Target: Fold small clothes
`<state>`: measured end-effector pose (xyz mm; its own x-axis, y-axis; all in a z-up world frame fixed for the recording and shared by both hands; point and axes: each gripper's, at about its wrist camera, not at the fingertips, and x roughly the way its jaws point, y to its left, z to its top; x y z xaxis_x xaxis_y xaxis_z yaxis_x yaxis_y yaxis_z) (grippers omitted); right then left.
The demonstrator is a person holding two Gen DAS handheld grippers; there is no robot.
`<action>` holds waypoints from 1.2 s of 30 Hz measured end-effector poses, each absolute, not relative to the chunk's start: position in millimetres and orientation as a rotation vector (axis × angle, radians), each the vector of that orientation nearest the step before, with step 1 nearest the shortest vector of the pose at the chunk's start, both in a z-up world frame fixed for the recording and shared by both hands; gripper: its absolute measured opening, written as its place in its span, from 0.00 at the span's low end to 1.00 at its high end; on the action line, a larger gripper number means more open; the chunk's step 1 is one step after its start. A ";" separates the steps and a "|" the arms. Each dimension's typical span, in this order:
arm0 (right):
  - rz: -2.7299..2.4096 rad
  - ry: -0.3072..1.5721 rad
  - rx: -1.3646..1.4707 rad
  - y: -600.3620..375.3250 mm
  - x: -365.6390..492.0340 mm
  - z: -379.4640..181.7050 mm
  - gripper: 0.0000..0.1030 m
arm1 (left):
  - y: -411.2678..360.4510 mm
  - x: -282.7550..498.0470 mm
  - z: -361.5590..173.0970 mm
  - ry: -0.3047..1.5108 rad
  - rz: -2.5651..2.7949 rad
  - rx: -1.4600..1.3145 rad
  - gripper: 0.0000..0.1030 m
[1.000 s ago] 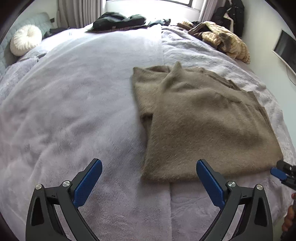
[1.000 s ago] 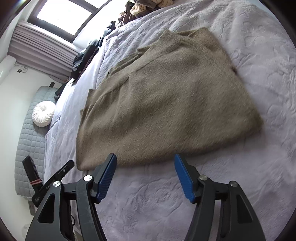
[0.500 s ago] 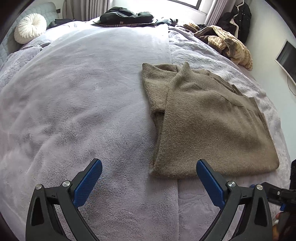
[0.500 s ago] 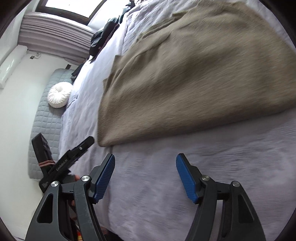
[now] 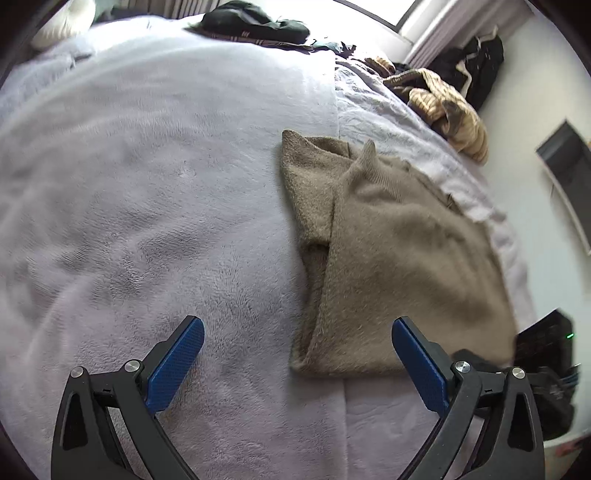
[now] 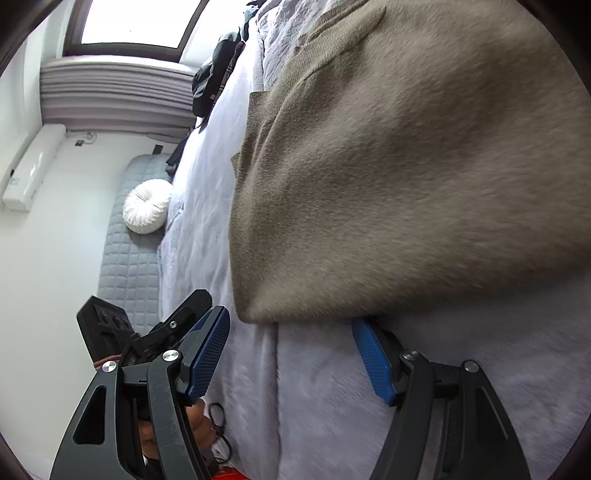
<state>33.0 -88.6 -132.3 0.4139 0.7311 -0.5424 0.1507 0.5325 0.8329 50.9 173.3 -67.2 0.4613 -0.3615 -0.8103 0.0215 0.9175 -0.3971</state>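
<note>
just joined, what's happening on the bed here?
A person holds a gripper in each hand over a brown sweater lying partly folded on a lavender blanket. Both are open and hold nothing. The right gripper is low at the sweater's near hem, one finger tucked just at its edge. The left gripper hovers by the near left corner. No fold is under way yet.

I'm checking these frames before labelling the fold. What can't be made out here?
- Right wrist view: the brown sweater runs off the top and right edges; one fingertip of the right gripper is tucked under its hem.
- Left wrist view: the sweater's near right corner is motion-blurred.
- Left wrist view: the dark clothes and tan garment are too distant to identify.
</note>
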 end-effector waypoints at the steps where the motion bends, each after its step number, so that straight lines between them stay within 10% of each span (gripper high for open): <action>1: 0.453 1.104 0.987 -85.6 36.1 -134.1 0.70 | 175.3 52.7 -67.6 1.073 -0.252 -0.376 0.99; 9: 0.441 1.066 1.121 -78.5 51.4 -150.3 0.67 | 175.1 67.1 -71.7 1.090 -0.365 -0.501 0.99; 13: 0.456 1.083 1.128 -79.7 60.0 -154.1 0.12 | 172.1 72.0 -74.4 1.098 -0.384 -0.524 0.99; 36: 0.576 0.973 0.956 -97.3 54.5 -96.0 0.10 | 112.0 172.6 -87.4 1.171 -0.546 -0.645 0.99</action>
